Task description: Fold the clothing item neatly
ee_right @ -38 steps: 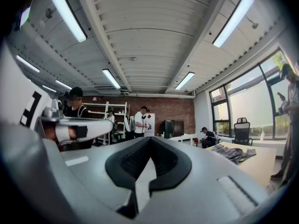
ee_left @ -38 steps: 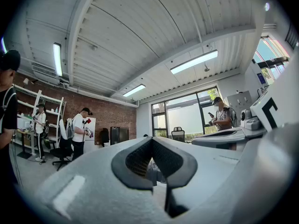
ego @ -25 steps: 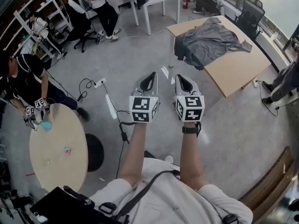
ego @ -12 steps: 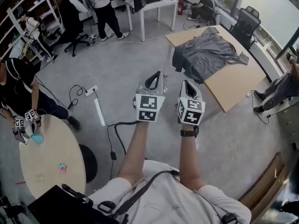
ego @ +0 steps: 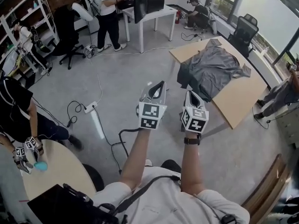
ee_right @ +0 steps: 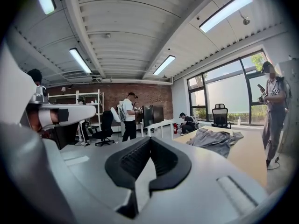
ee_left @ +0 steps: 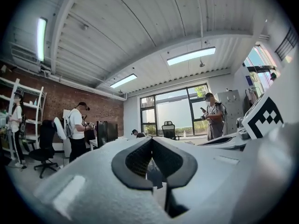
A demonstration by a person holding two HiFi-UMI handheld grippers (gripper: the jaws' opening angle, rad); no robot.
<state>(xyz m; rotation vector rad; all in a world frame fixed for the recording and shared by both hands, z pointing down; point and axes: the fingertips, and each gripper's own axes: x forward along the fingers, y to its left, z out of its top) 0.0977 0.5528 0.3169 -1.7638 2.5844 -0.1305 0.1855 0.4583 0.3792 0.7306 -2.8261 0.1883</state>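
stage: folding not begun | left gripper (ego: 158, 85), right gripper (ego: 190, 95): fingers pressed together, empty, since crumpled grey shirt (ego: 215, 69) lies well apart on light wooden table (ego: 240, 99), draping its edge

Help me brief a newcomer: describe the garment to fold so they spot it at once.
Find the big windows; beside them stands a light wooden table. On it lies a crumpled grey shirt, one edge hanging over the side. Nothing else is on that table.

Shirt (ego: 212, 71) reading as matt grey cloth, creasing; table (ego: 239, 101) showing smooth pale wood, possibly laminate.
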